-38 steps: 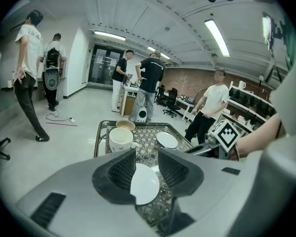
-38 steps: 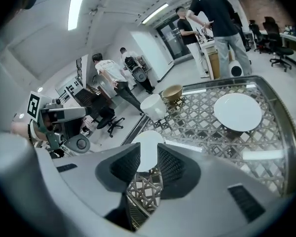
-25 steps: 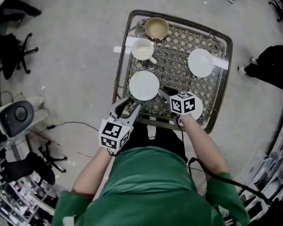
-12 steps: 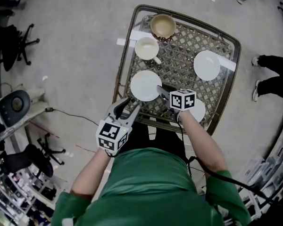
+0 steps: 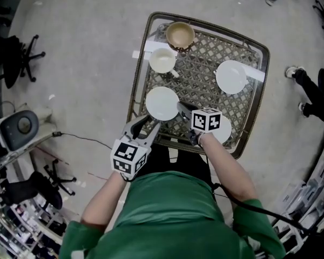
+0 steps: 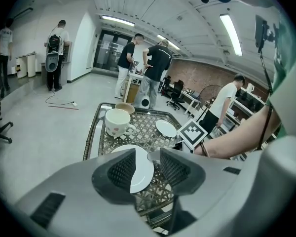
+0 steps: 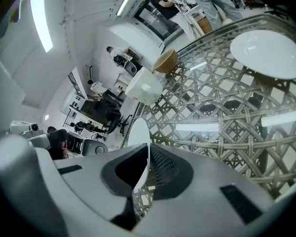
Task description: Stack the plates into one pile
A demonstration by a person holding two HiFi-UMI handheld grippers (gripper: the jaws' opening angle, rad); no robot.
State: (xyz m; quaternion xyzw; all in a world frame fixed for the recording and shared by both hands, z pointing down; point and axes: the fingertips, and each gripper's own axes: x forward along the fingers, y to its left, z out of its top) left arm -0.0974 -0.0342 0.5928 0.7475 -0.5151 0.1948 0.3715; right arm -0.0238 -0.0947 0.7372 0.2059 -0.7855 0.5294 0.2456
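**Head view.** Three white round plates lie apart on the counter (image 5: 200, 85), so no pile exists yet. The near-left plate (image 5: 162, 103) lies by the left edge. The near-right plate (image 5: 224, 129) sits at the near right corner, partly hidden by the marker cube. The far-right plate (image 5: 230, 76) lies by the right edge. A mug (image 5: 163, 60) and a tan bowl (image 5: 180, 34) stand toward the far left corner. The right hand-held gripper (image 5: 180, 107) meets the right rim of the near-left plate. The left hand-held gripper (image 5: 150, 122) hangs at the near edge, just short of that plate.

**Left gripper view.** The left hand-held gripper's jaws are spread and hold nothing. The near-left plate shows beyond the gap.

**Right gripper view.** The jaws have just been closing and now pinch the thin rim of the near-left plate (image 7: 139, 132) between the ribbed pads.

**Step in hand.** Judged step: securing the first plate. The next move calls for lifting it clear, carrying it level over another plate and lowering it centred.

**Materials.** The plates look like smooth glazed ceramic, shallow and probably slippery under an edge pinch. The counter is an open woven lattice in a rounded frame, apparently under a glossy clear top.
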